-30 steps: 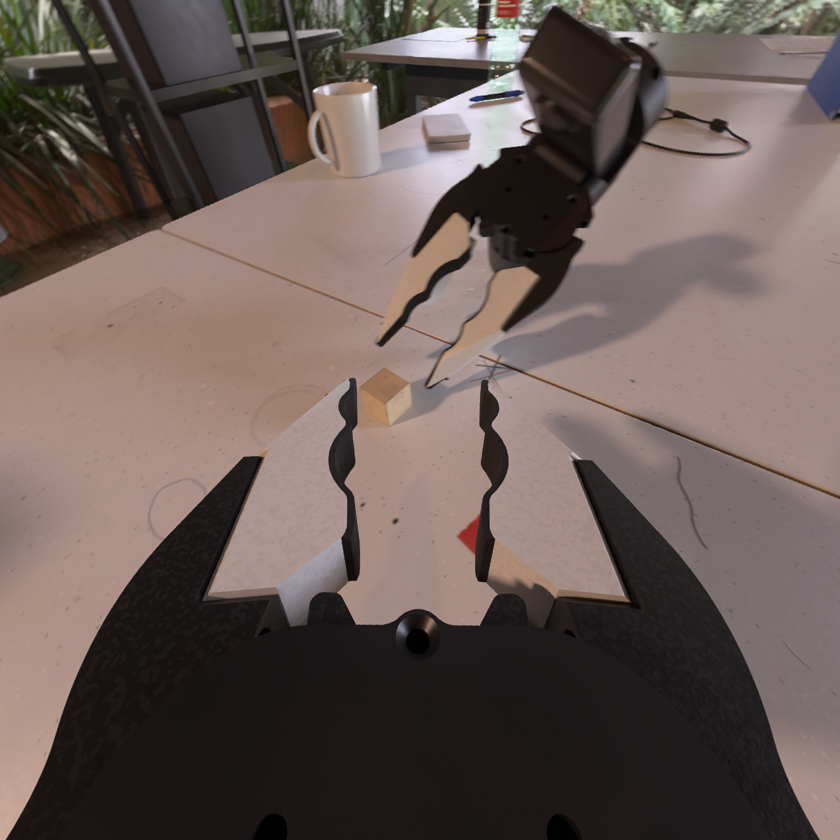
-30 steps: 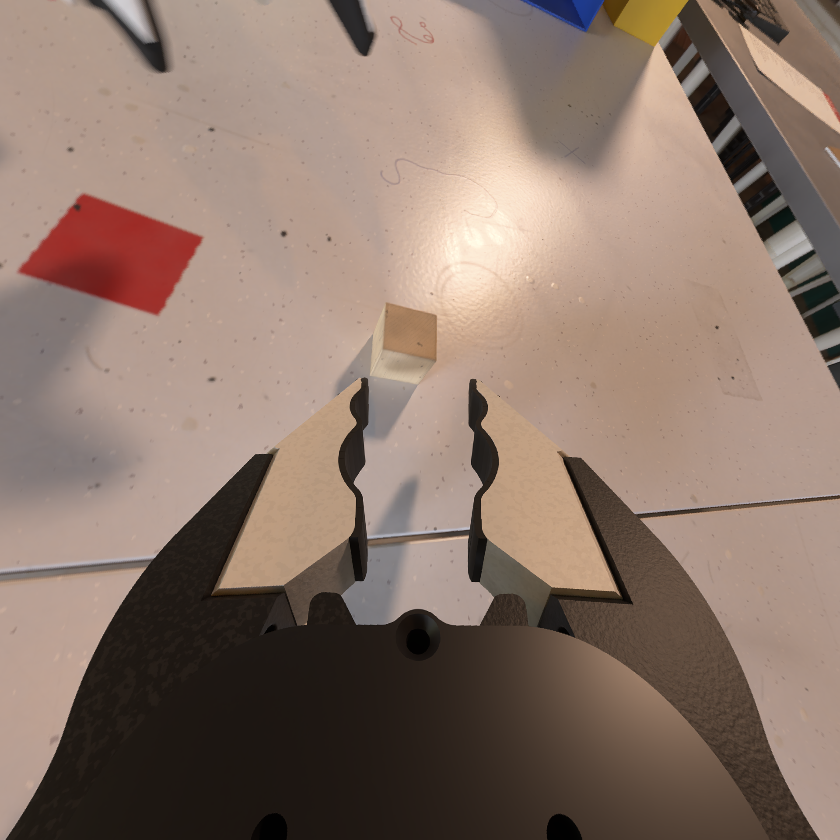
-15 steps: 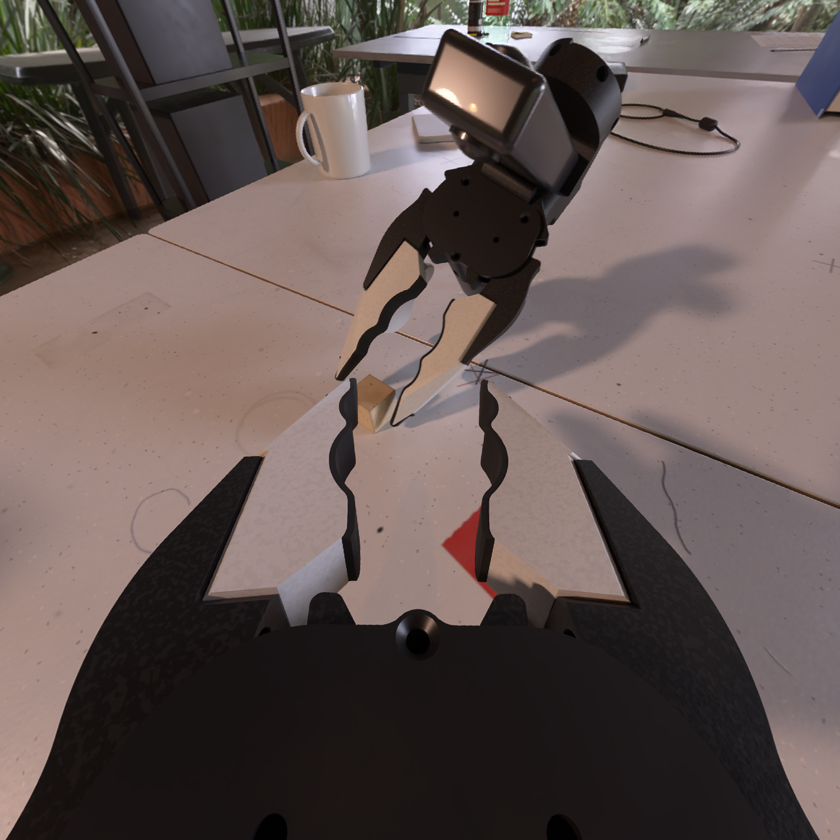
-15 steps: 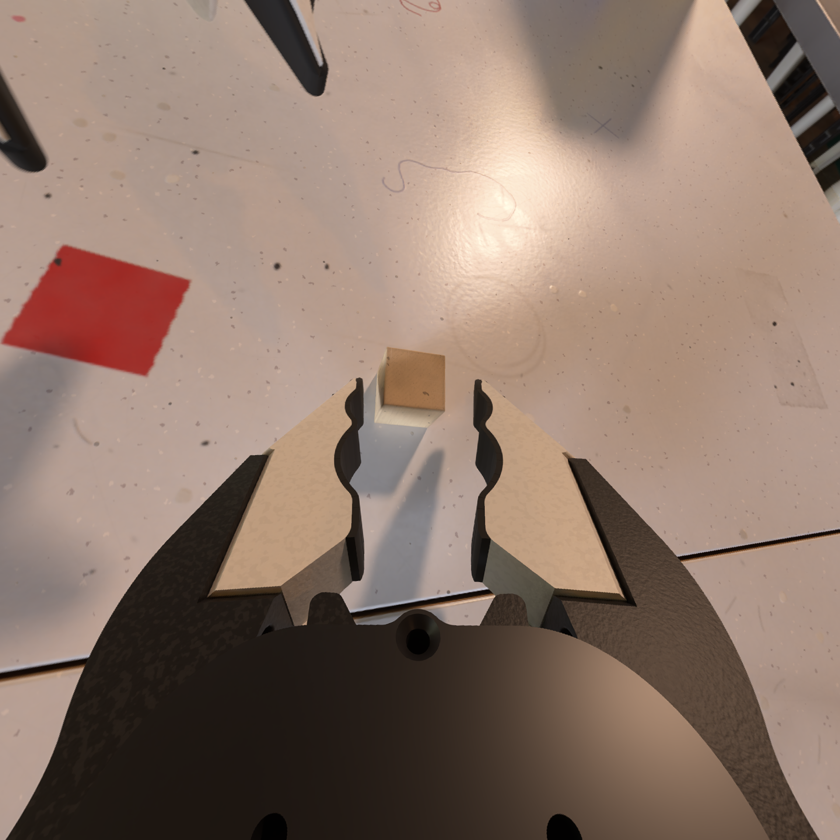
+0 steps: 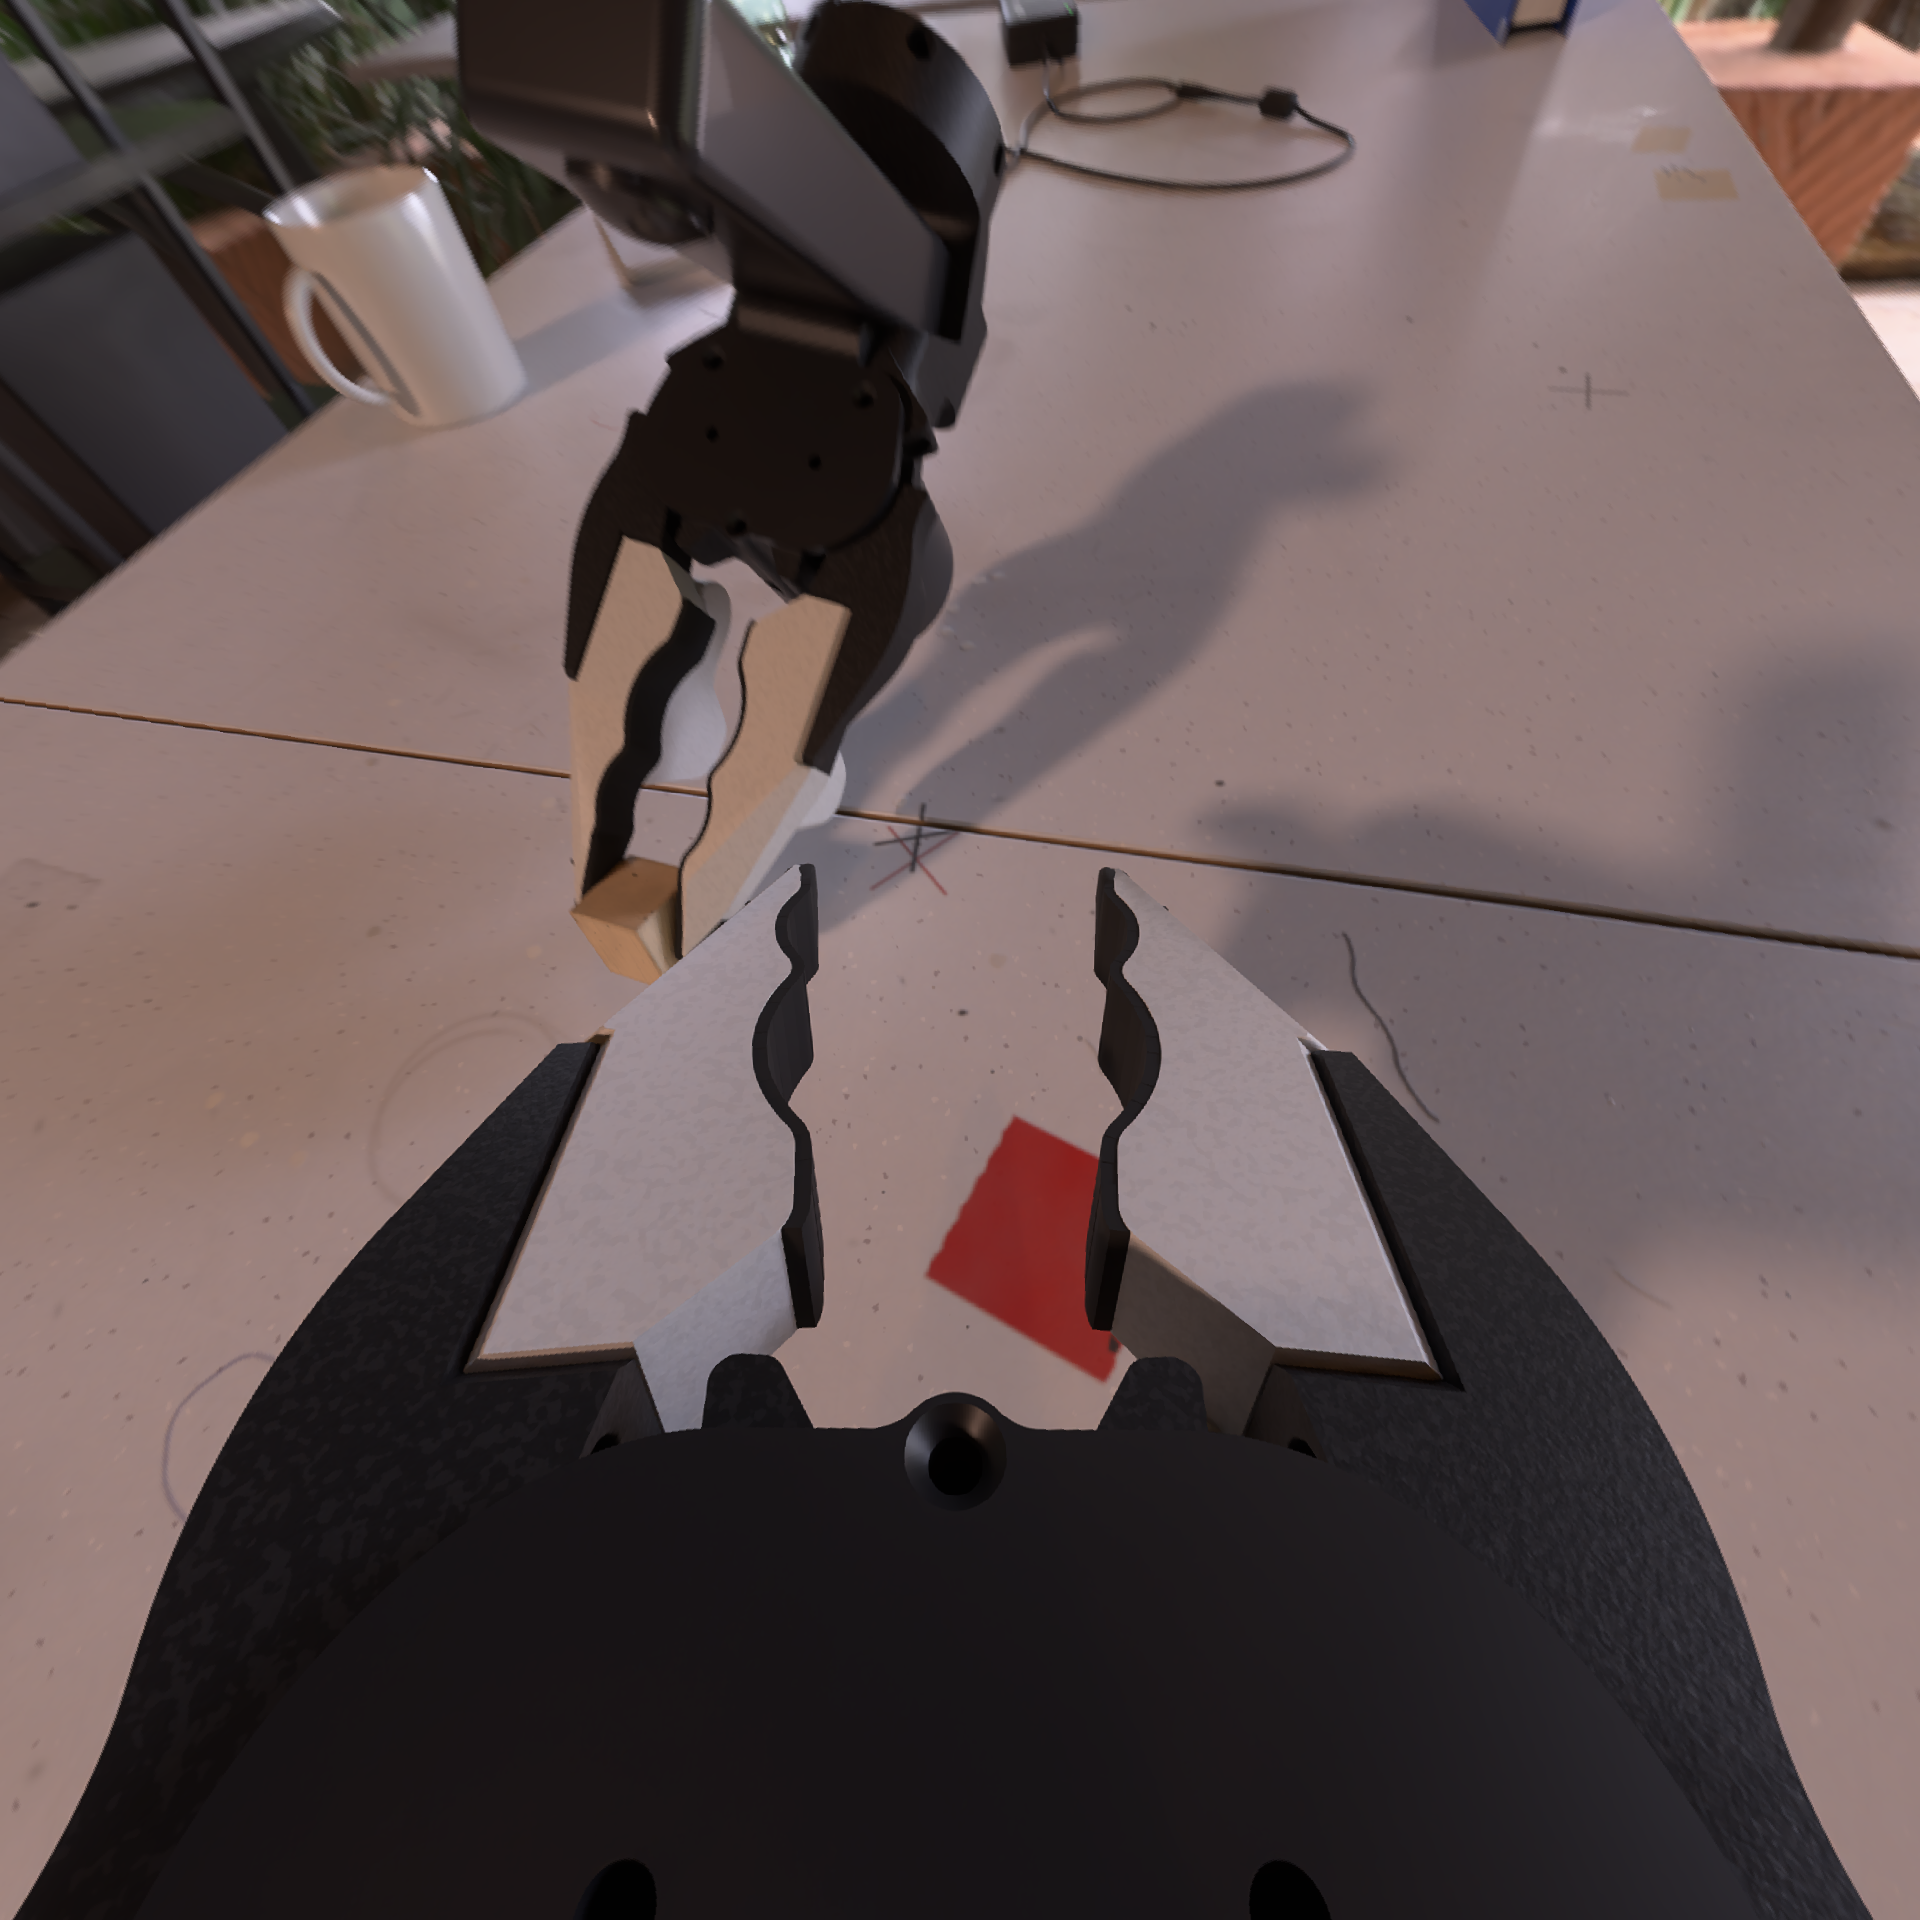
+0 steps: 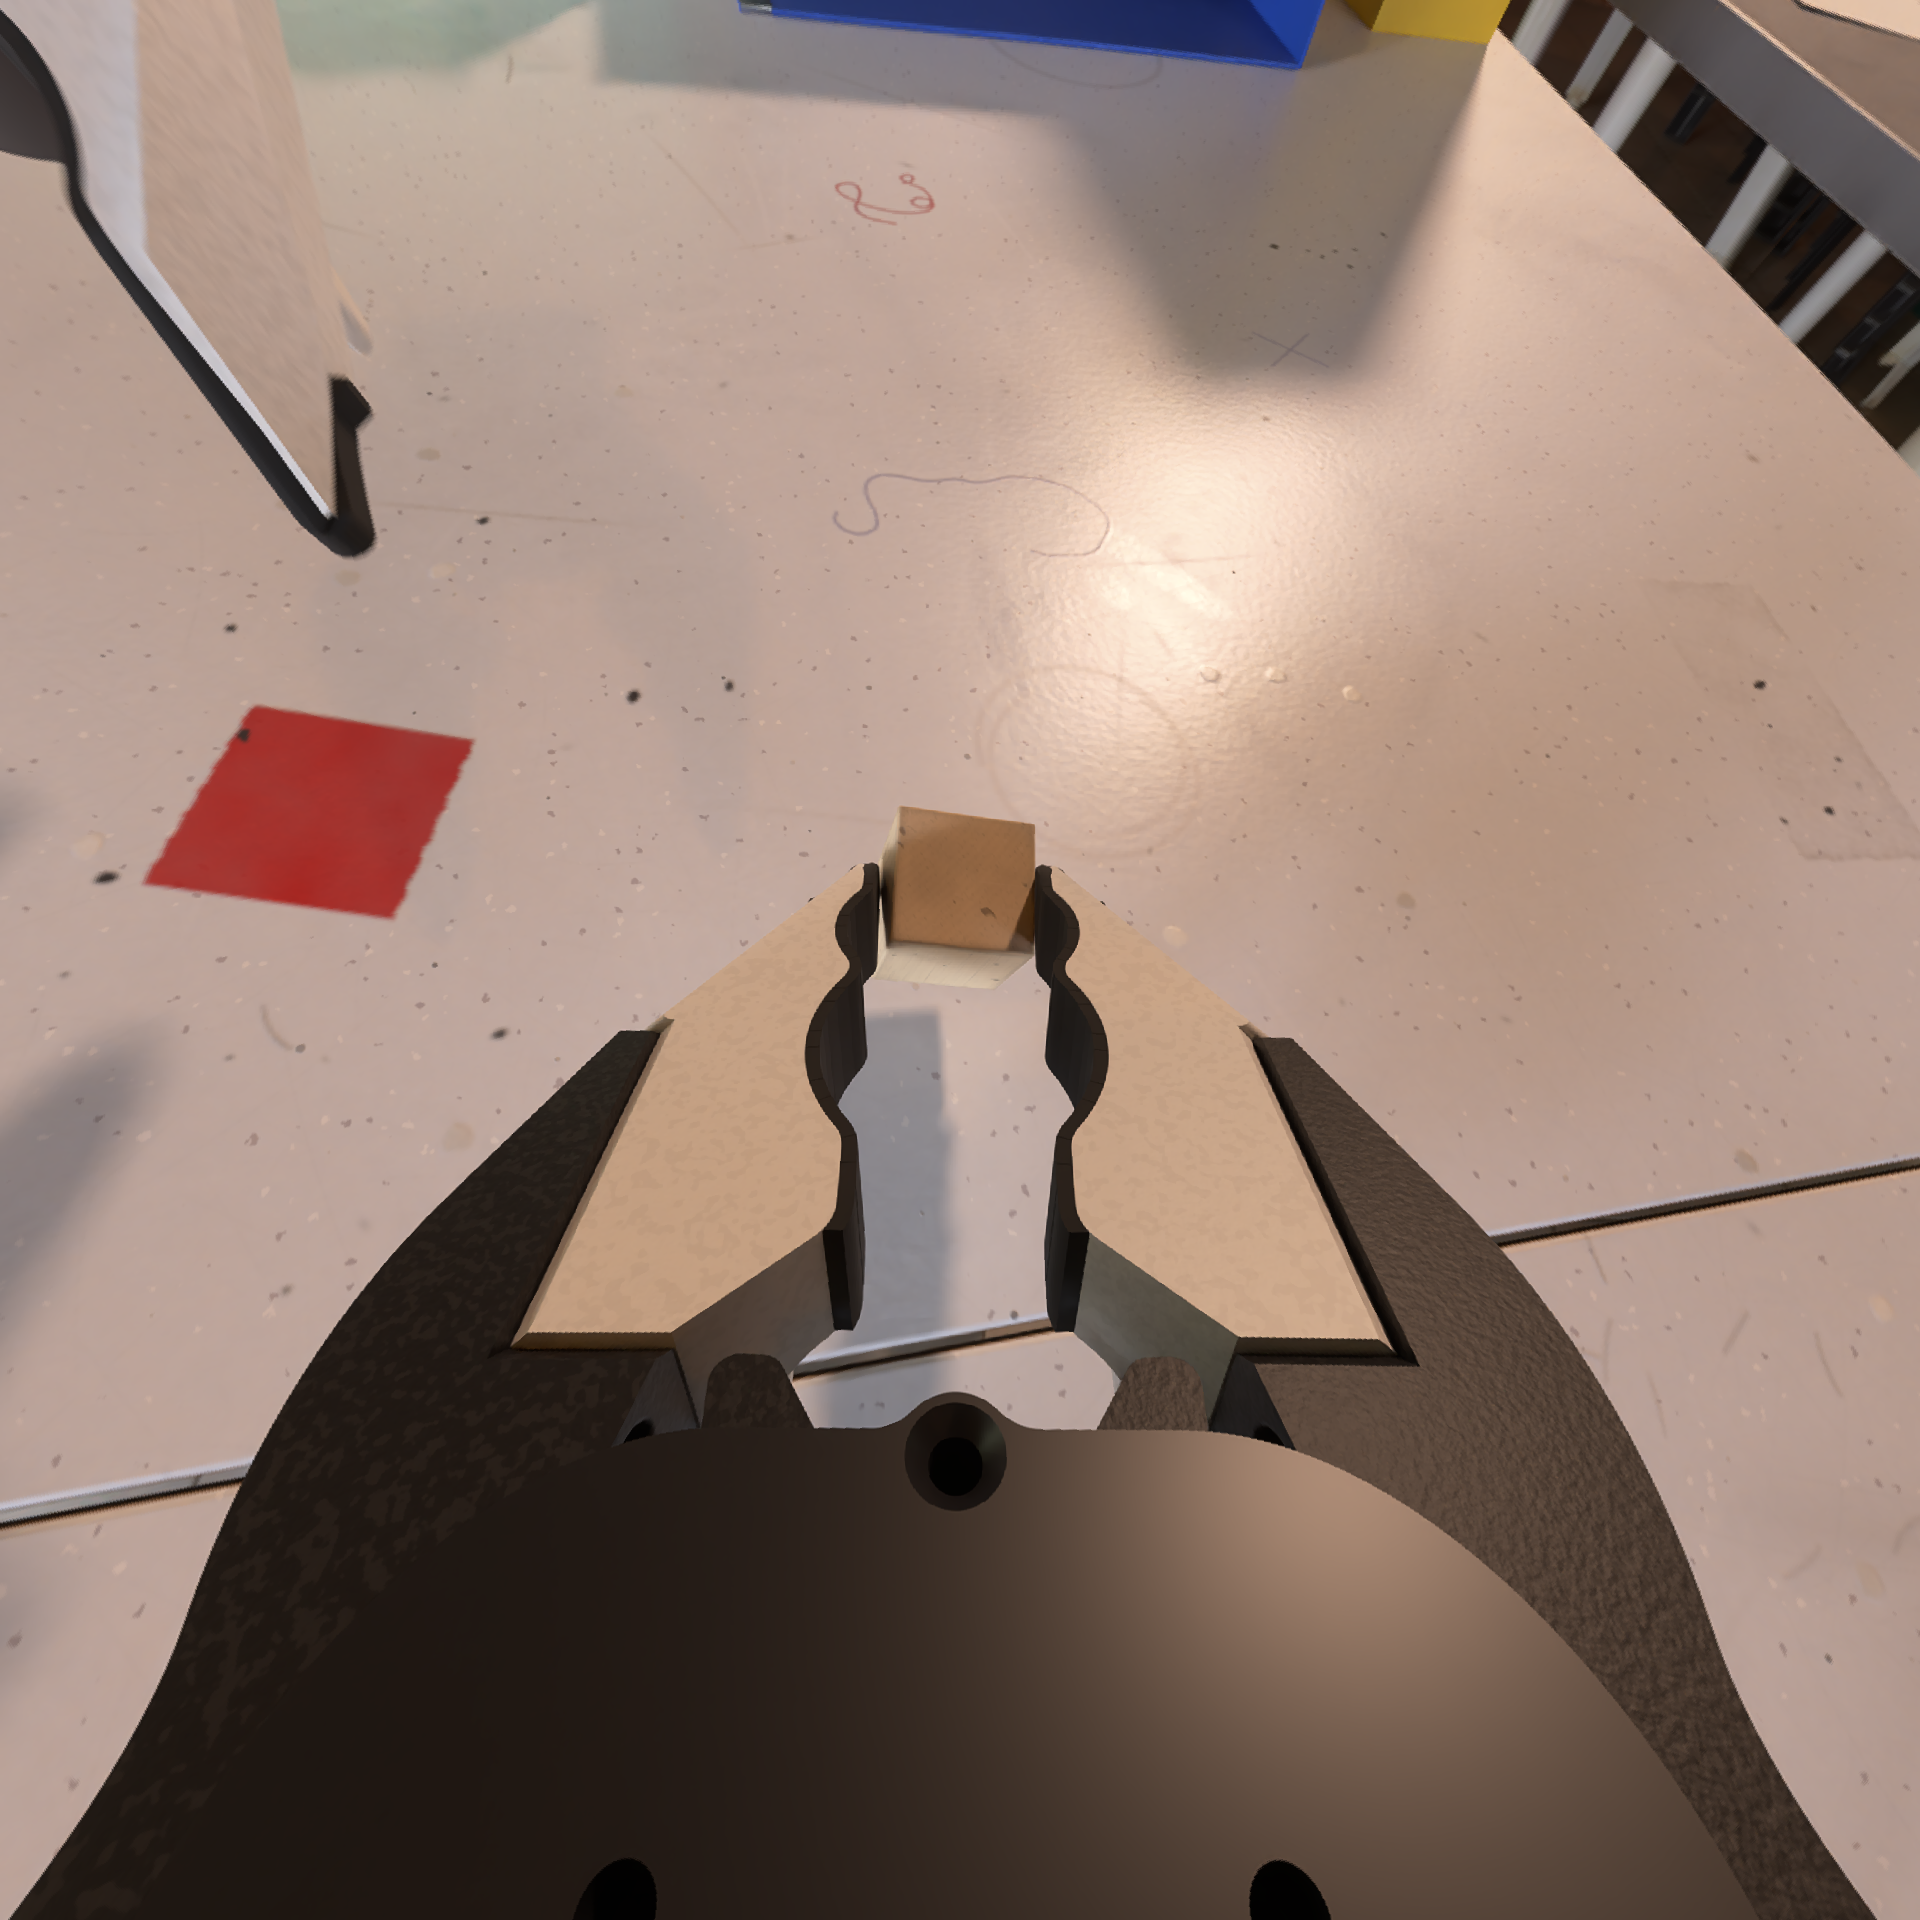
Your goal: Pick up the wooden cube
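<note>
A: Counting task items first. One wooden cube (image 6: 961,883), sitting at centre frame in the right wrist view, and it is being clamped between the two fingertips of the right gripper (image 6: 958,904).

B: Confirming from the left wrist view: the same cube (image 5: 621,928) is showing at centre left, pinched at the tip of the right gripper (image 5: 644,914), which is reaching down from the upper left of the frame. I cannot tell whether the cube is touching the table (image 5: 1455,644) or hanging just above it.

A: State of the left gripper (image 5: 954,904)?

B: Its two fingers are standing spread apart with nothing between them, only bare tabletop. It is hovering just beside the cube, lower centre of frame.

A: In the right wrist view one finger of the left gripper (image 6: 249,270) is showing at the upper left; the other is cut off by the edge.

B: Logging the remainder. One red square patch (image 5: 1029,1247) is lying flat on the table, seen between the left gripper's fingers; it is showing at middle left in the right wrist view (image 6: 312,810).

A: One white mug (image 5: 395,296), upper left. One black cable (image 5: 1174,135), top centre.

B: One blue box (image 6: 1039,26) and one yellow block (image 6: 1429,12), both cropped at the top edge.
</note>
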`<state>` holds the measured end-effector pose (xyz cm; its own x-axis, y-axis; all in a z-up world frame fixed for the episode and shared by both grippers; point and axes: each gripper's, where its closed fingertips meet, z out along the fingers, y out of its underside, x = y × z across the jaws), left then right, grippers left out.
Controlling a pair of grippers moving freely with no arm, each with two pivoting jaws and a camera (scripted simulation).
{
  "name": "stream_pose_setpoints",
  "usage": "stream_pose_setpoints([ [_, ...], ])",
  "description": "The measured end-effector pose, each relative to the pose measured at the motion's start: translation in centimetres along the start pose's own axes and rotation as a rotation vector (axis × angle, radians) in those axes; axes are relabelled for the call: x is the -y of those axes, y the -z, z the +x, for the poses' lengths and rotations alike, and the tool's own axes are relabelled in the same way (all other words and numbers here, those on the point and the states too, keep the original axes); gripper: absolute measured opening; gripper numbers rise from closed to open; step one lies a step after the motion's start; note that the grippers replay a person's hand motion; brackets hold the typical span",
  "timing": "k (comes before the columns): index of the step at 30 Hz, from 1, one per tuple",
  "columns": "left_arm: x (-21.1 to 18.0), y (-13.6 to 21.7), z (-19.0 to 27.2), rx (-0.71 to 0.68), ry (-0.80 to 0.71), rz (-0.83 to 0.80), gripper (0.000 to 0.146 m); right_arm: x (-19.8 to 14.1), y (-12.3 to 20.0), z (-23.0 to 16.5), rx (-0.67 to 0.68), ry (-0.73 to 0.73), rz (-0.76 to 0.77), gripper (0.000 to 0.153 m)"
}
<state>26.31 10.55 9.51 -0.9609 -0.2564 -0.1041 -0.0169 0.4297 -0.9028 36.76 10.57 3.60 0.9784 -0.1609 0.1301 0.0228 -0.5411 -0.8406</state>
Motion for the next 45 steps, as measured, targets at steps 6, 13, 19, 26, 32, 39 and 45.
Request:
stream_pose_setpoints([
  [6, -0.1, -0.9, -0.4, -0.107, -0.059, -0.082, 0.054, -0.6, 1.1, 1.0, 0.004, -0.04, 0.01, 0.03],
  [13, -0.4, -2.1, 0.2, -0.218, -0.118, -0.147, 0.054, -0.9, 1.9, 1.6, 0.013, -0.069, 0.031, 0.03],
  [19, -1.5, -2.6, 0.1, -0.234, -0.148, -0.21, 0.053, -0.9, 1.9, 1.4, 0.012, -0.059, 0.025, 0.03],
  [26, -2.0, -2.8, 0.1, -0.257, -0.164, -0.207, 0.053, -1.0, 1.8, 1.3, 0.009, -0.047, 0.016, 0.03],
  [32, -1.9, -2.9, 0.0, -0.269, -0.178, -0.198, 0.053, -1.0, 1.8, 1.2, 0.008, -0.04, 0.013, 0.03],
  [39, -1.9, -3.1, -0.2, -0.29, -0.181, -0.201, 0.053, -1.0, 1.8, 1.2, 0.007, -0.036, 0.011, 0.03],
  [45, -1.9, -3.1, -0.3, -0.273, -0.159, -0.191, 0.055, -1.0, 1.8, 1.2, 0.004, -0.038, 0.014, 0.03],
])
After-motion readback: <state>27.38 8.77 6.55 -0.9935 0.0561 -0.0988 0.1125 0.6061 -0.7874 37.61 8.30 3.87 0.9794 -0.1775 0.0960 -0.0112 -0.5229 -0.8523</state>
